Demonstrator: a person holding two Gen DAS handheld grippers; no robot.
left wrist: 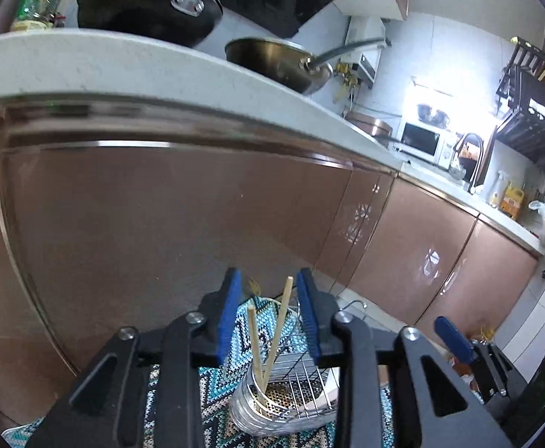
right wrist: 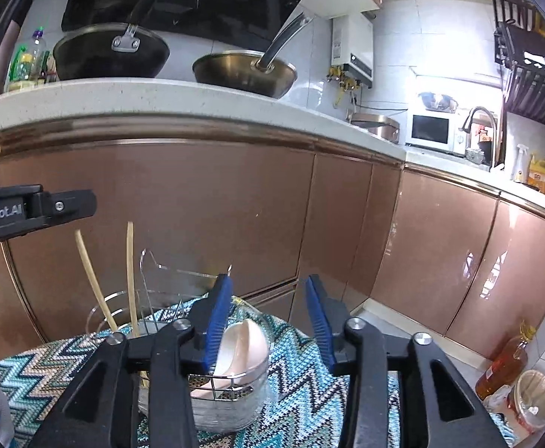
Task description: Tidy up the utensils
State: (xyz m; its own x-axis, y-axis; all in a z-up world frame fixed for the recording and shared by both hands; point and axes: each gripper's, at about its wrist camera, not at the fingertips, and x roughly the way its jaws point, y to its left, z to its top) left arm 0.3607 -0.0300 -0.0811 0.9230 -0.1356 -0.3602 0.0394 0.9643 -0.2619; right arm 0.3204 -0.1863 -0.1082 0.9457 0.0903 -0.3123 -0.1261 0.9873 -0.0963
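Left wrist view: both grippers released over the wire utensil caddy, drop-off step looks just finished.

Left gripper [left wrist: 268,317] stands parted around two pale wooden chopsticks [left wrist: 272,339] upright in the chrome wire caddy [left wrist: 294,384], pads clear. Right gripper [right wrist: 268,321] gapes empty above a cream ceramic spoon [right wrist: 242,351]. Next likely withdrawing upward; the chopstick tops and brown cabinet door [right wrist: 197,205] crowd the exit.

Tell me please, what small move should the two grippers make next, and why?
Probably lift both grippers straight up and away. The two chopsticks already stand in the wire holder, and the spoon lies in its other part. The left gripper is open around the chopsticks without pressing them, and the right gripper is open too, so nothing seems held.
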